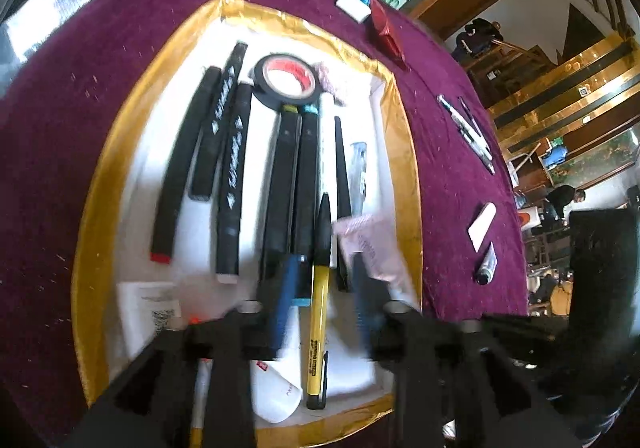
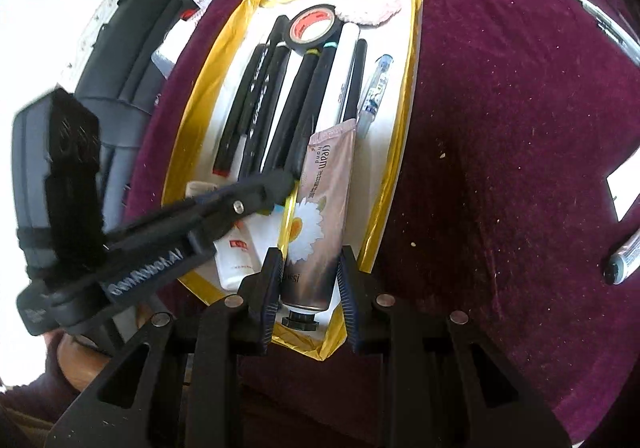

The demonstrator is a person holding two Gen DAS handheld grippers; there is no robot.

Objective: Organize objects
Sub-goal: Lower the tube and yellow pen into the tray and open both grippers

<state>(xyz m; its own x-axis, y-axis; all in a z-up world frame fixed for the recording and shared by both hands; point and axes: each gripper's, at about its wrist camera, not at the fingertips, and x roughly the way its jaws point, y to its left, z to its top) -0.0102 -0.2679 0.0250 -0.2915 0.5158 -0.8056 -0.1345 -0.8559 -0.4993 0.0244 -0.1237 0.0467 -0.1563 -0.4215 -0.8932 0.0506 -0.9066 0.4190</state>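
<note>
Left wrist view: the left gripper (image 1: pixel 324 280) hangs with jaws apart over the yellow pen (image 1: pixel 319 324), low centre in the gold-rimmed tray (image 1: pixel 96 183).

Right wrist view: the right gripper (image 2: pixel 307 280) stands open astride the hand cream tube (image 2: pixel 318 219) at bottom centre.

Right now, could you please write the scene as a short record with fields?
surface: purple cloth
container: gold-edged tray
in tray: black markers, tape roll, hand cream tube, yellow pen
left tongs: open above the yellow pen
right tongs: either side of the tube's cap end, grip unclear
outside tray: pens, eraser
</note>
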